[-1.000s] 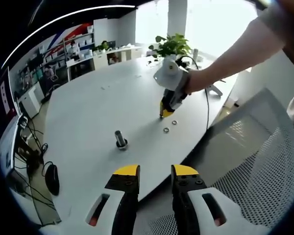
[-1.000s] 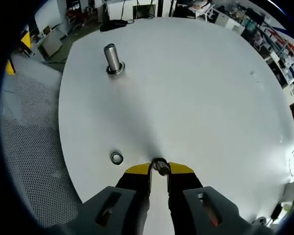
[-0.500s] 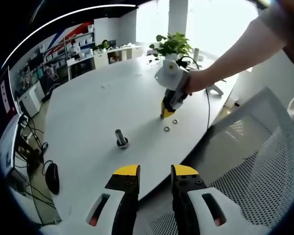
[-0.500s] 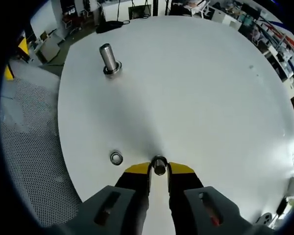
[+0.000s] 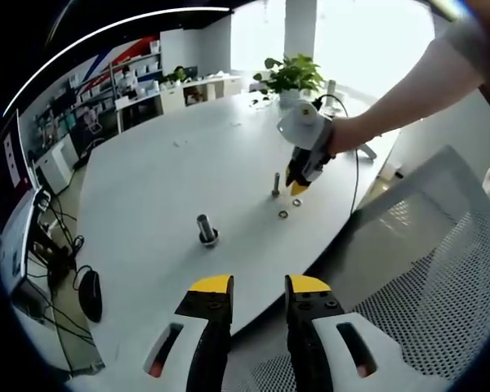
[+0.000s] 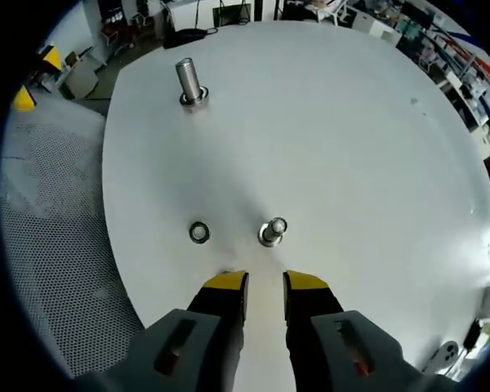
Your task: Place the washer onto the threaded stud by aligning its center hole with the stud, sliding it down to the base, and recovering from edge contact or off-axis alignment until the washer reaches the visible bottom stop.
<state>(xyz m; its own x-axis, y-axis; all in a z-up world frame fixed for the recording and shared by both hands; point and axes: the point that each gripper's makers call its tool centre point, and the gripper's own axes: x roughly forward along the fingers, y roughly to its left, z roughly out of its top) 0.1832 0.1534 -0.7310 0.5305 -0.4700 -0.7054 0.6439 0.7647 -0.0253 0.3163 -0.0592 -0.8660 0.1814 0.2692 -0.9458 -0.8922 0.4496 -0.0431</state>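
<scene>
Up close in the right gripper view, a small metal washer (image 6: 199,233) lies flat on the white round table (image 6: 327,131), a bright ring with a dark centre hole. Just beside it stands a short slim bolt-like stud (image 6: 271,232), upright, with a second ring (image 6: 278,226) touching its foot on the far side; whether that ring is threaded over the stud or only leans against it cannot be told. Well apart from these, near the table's far edge, a thicker threaded stud (image 6: 189,82) rises upright from a round base collar.

The right gripper (image 6: 264,286) hovers just short of the slim stud, its yellow-tipped jaws parted by a narrow gap and gripping nothing.

Seen from the left gripper view, that right gripper (image 5: 299,180) points down at the table, a person's hand (image 5: 341,135) wrapped round its body, the forearm reaching in from the upper right. The left gripper (image 5: 258,288) is held off the table's edge, above a mesh chair (image 5: 408,245), its jaws slightly apart and empty.
</scene>
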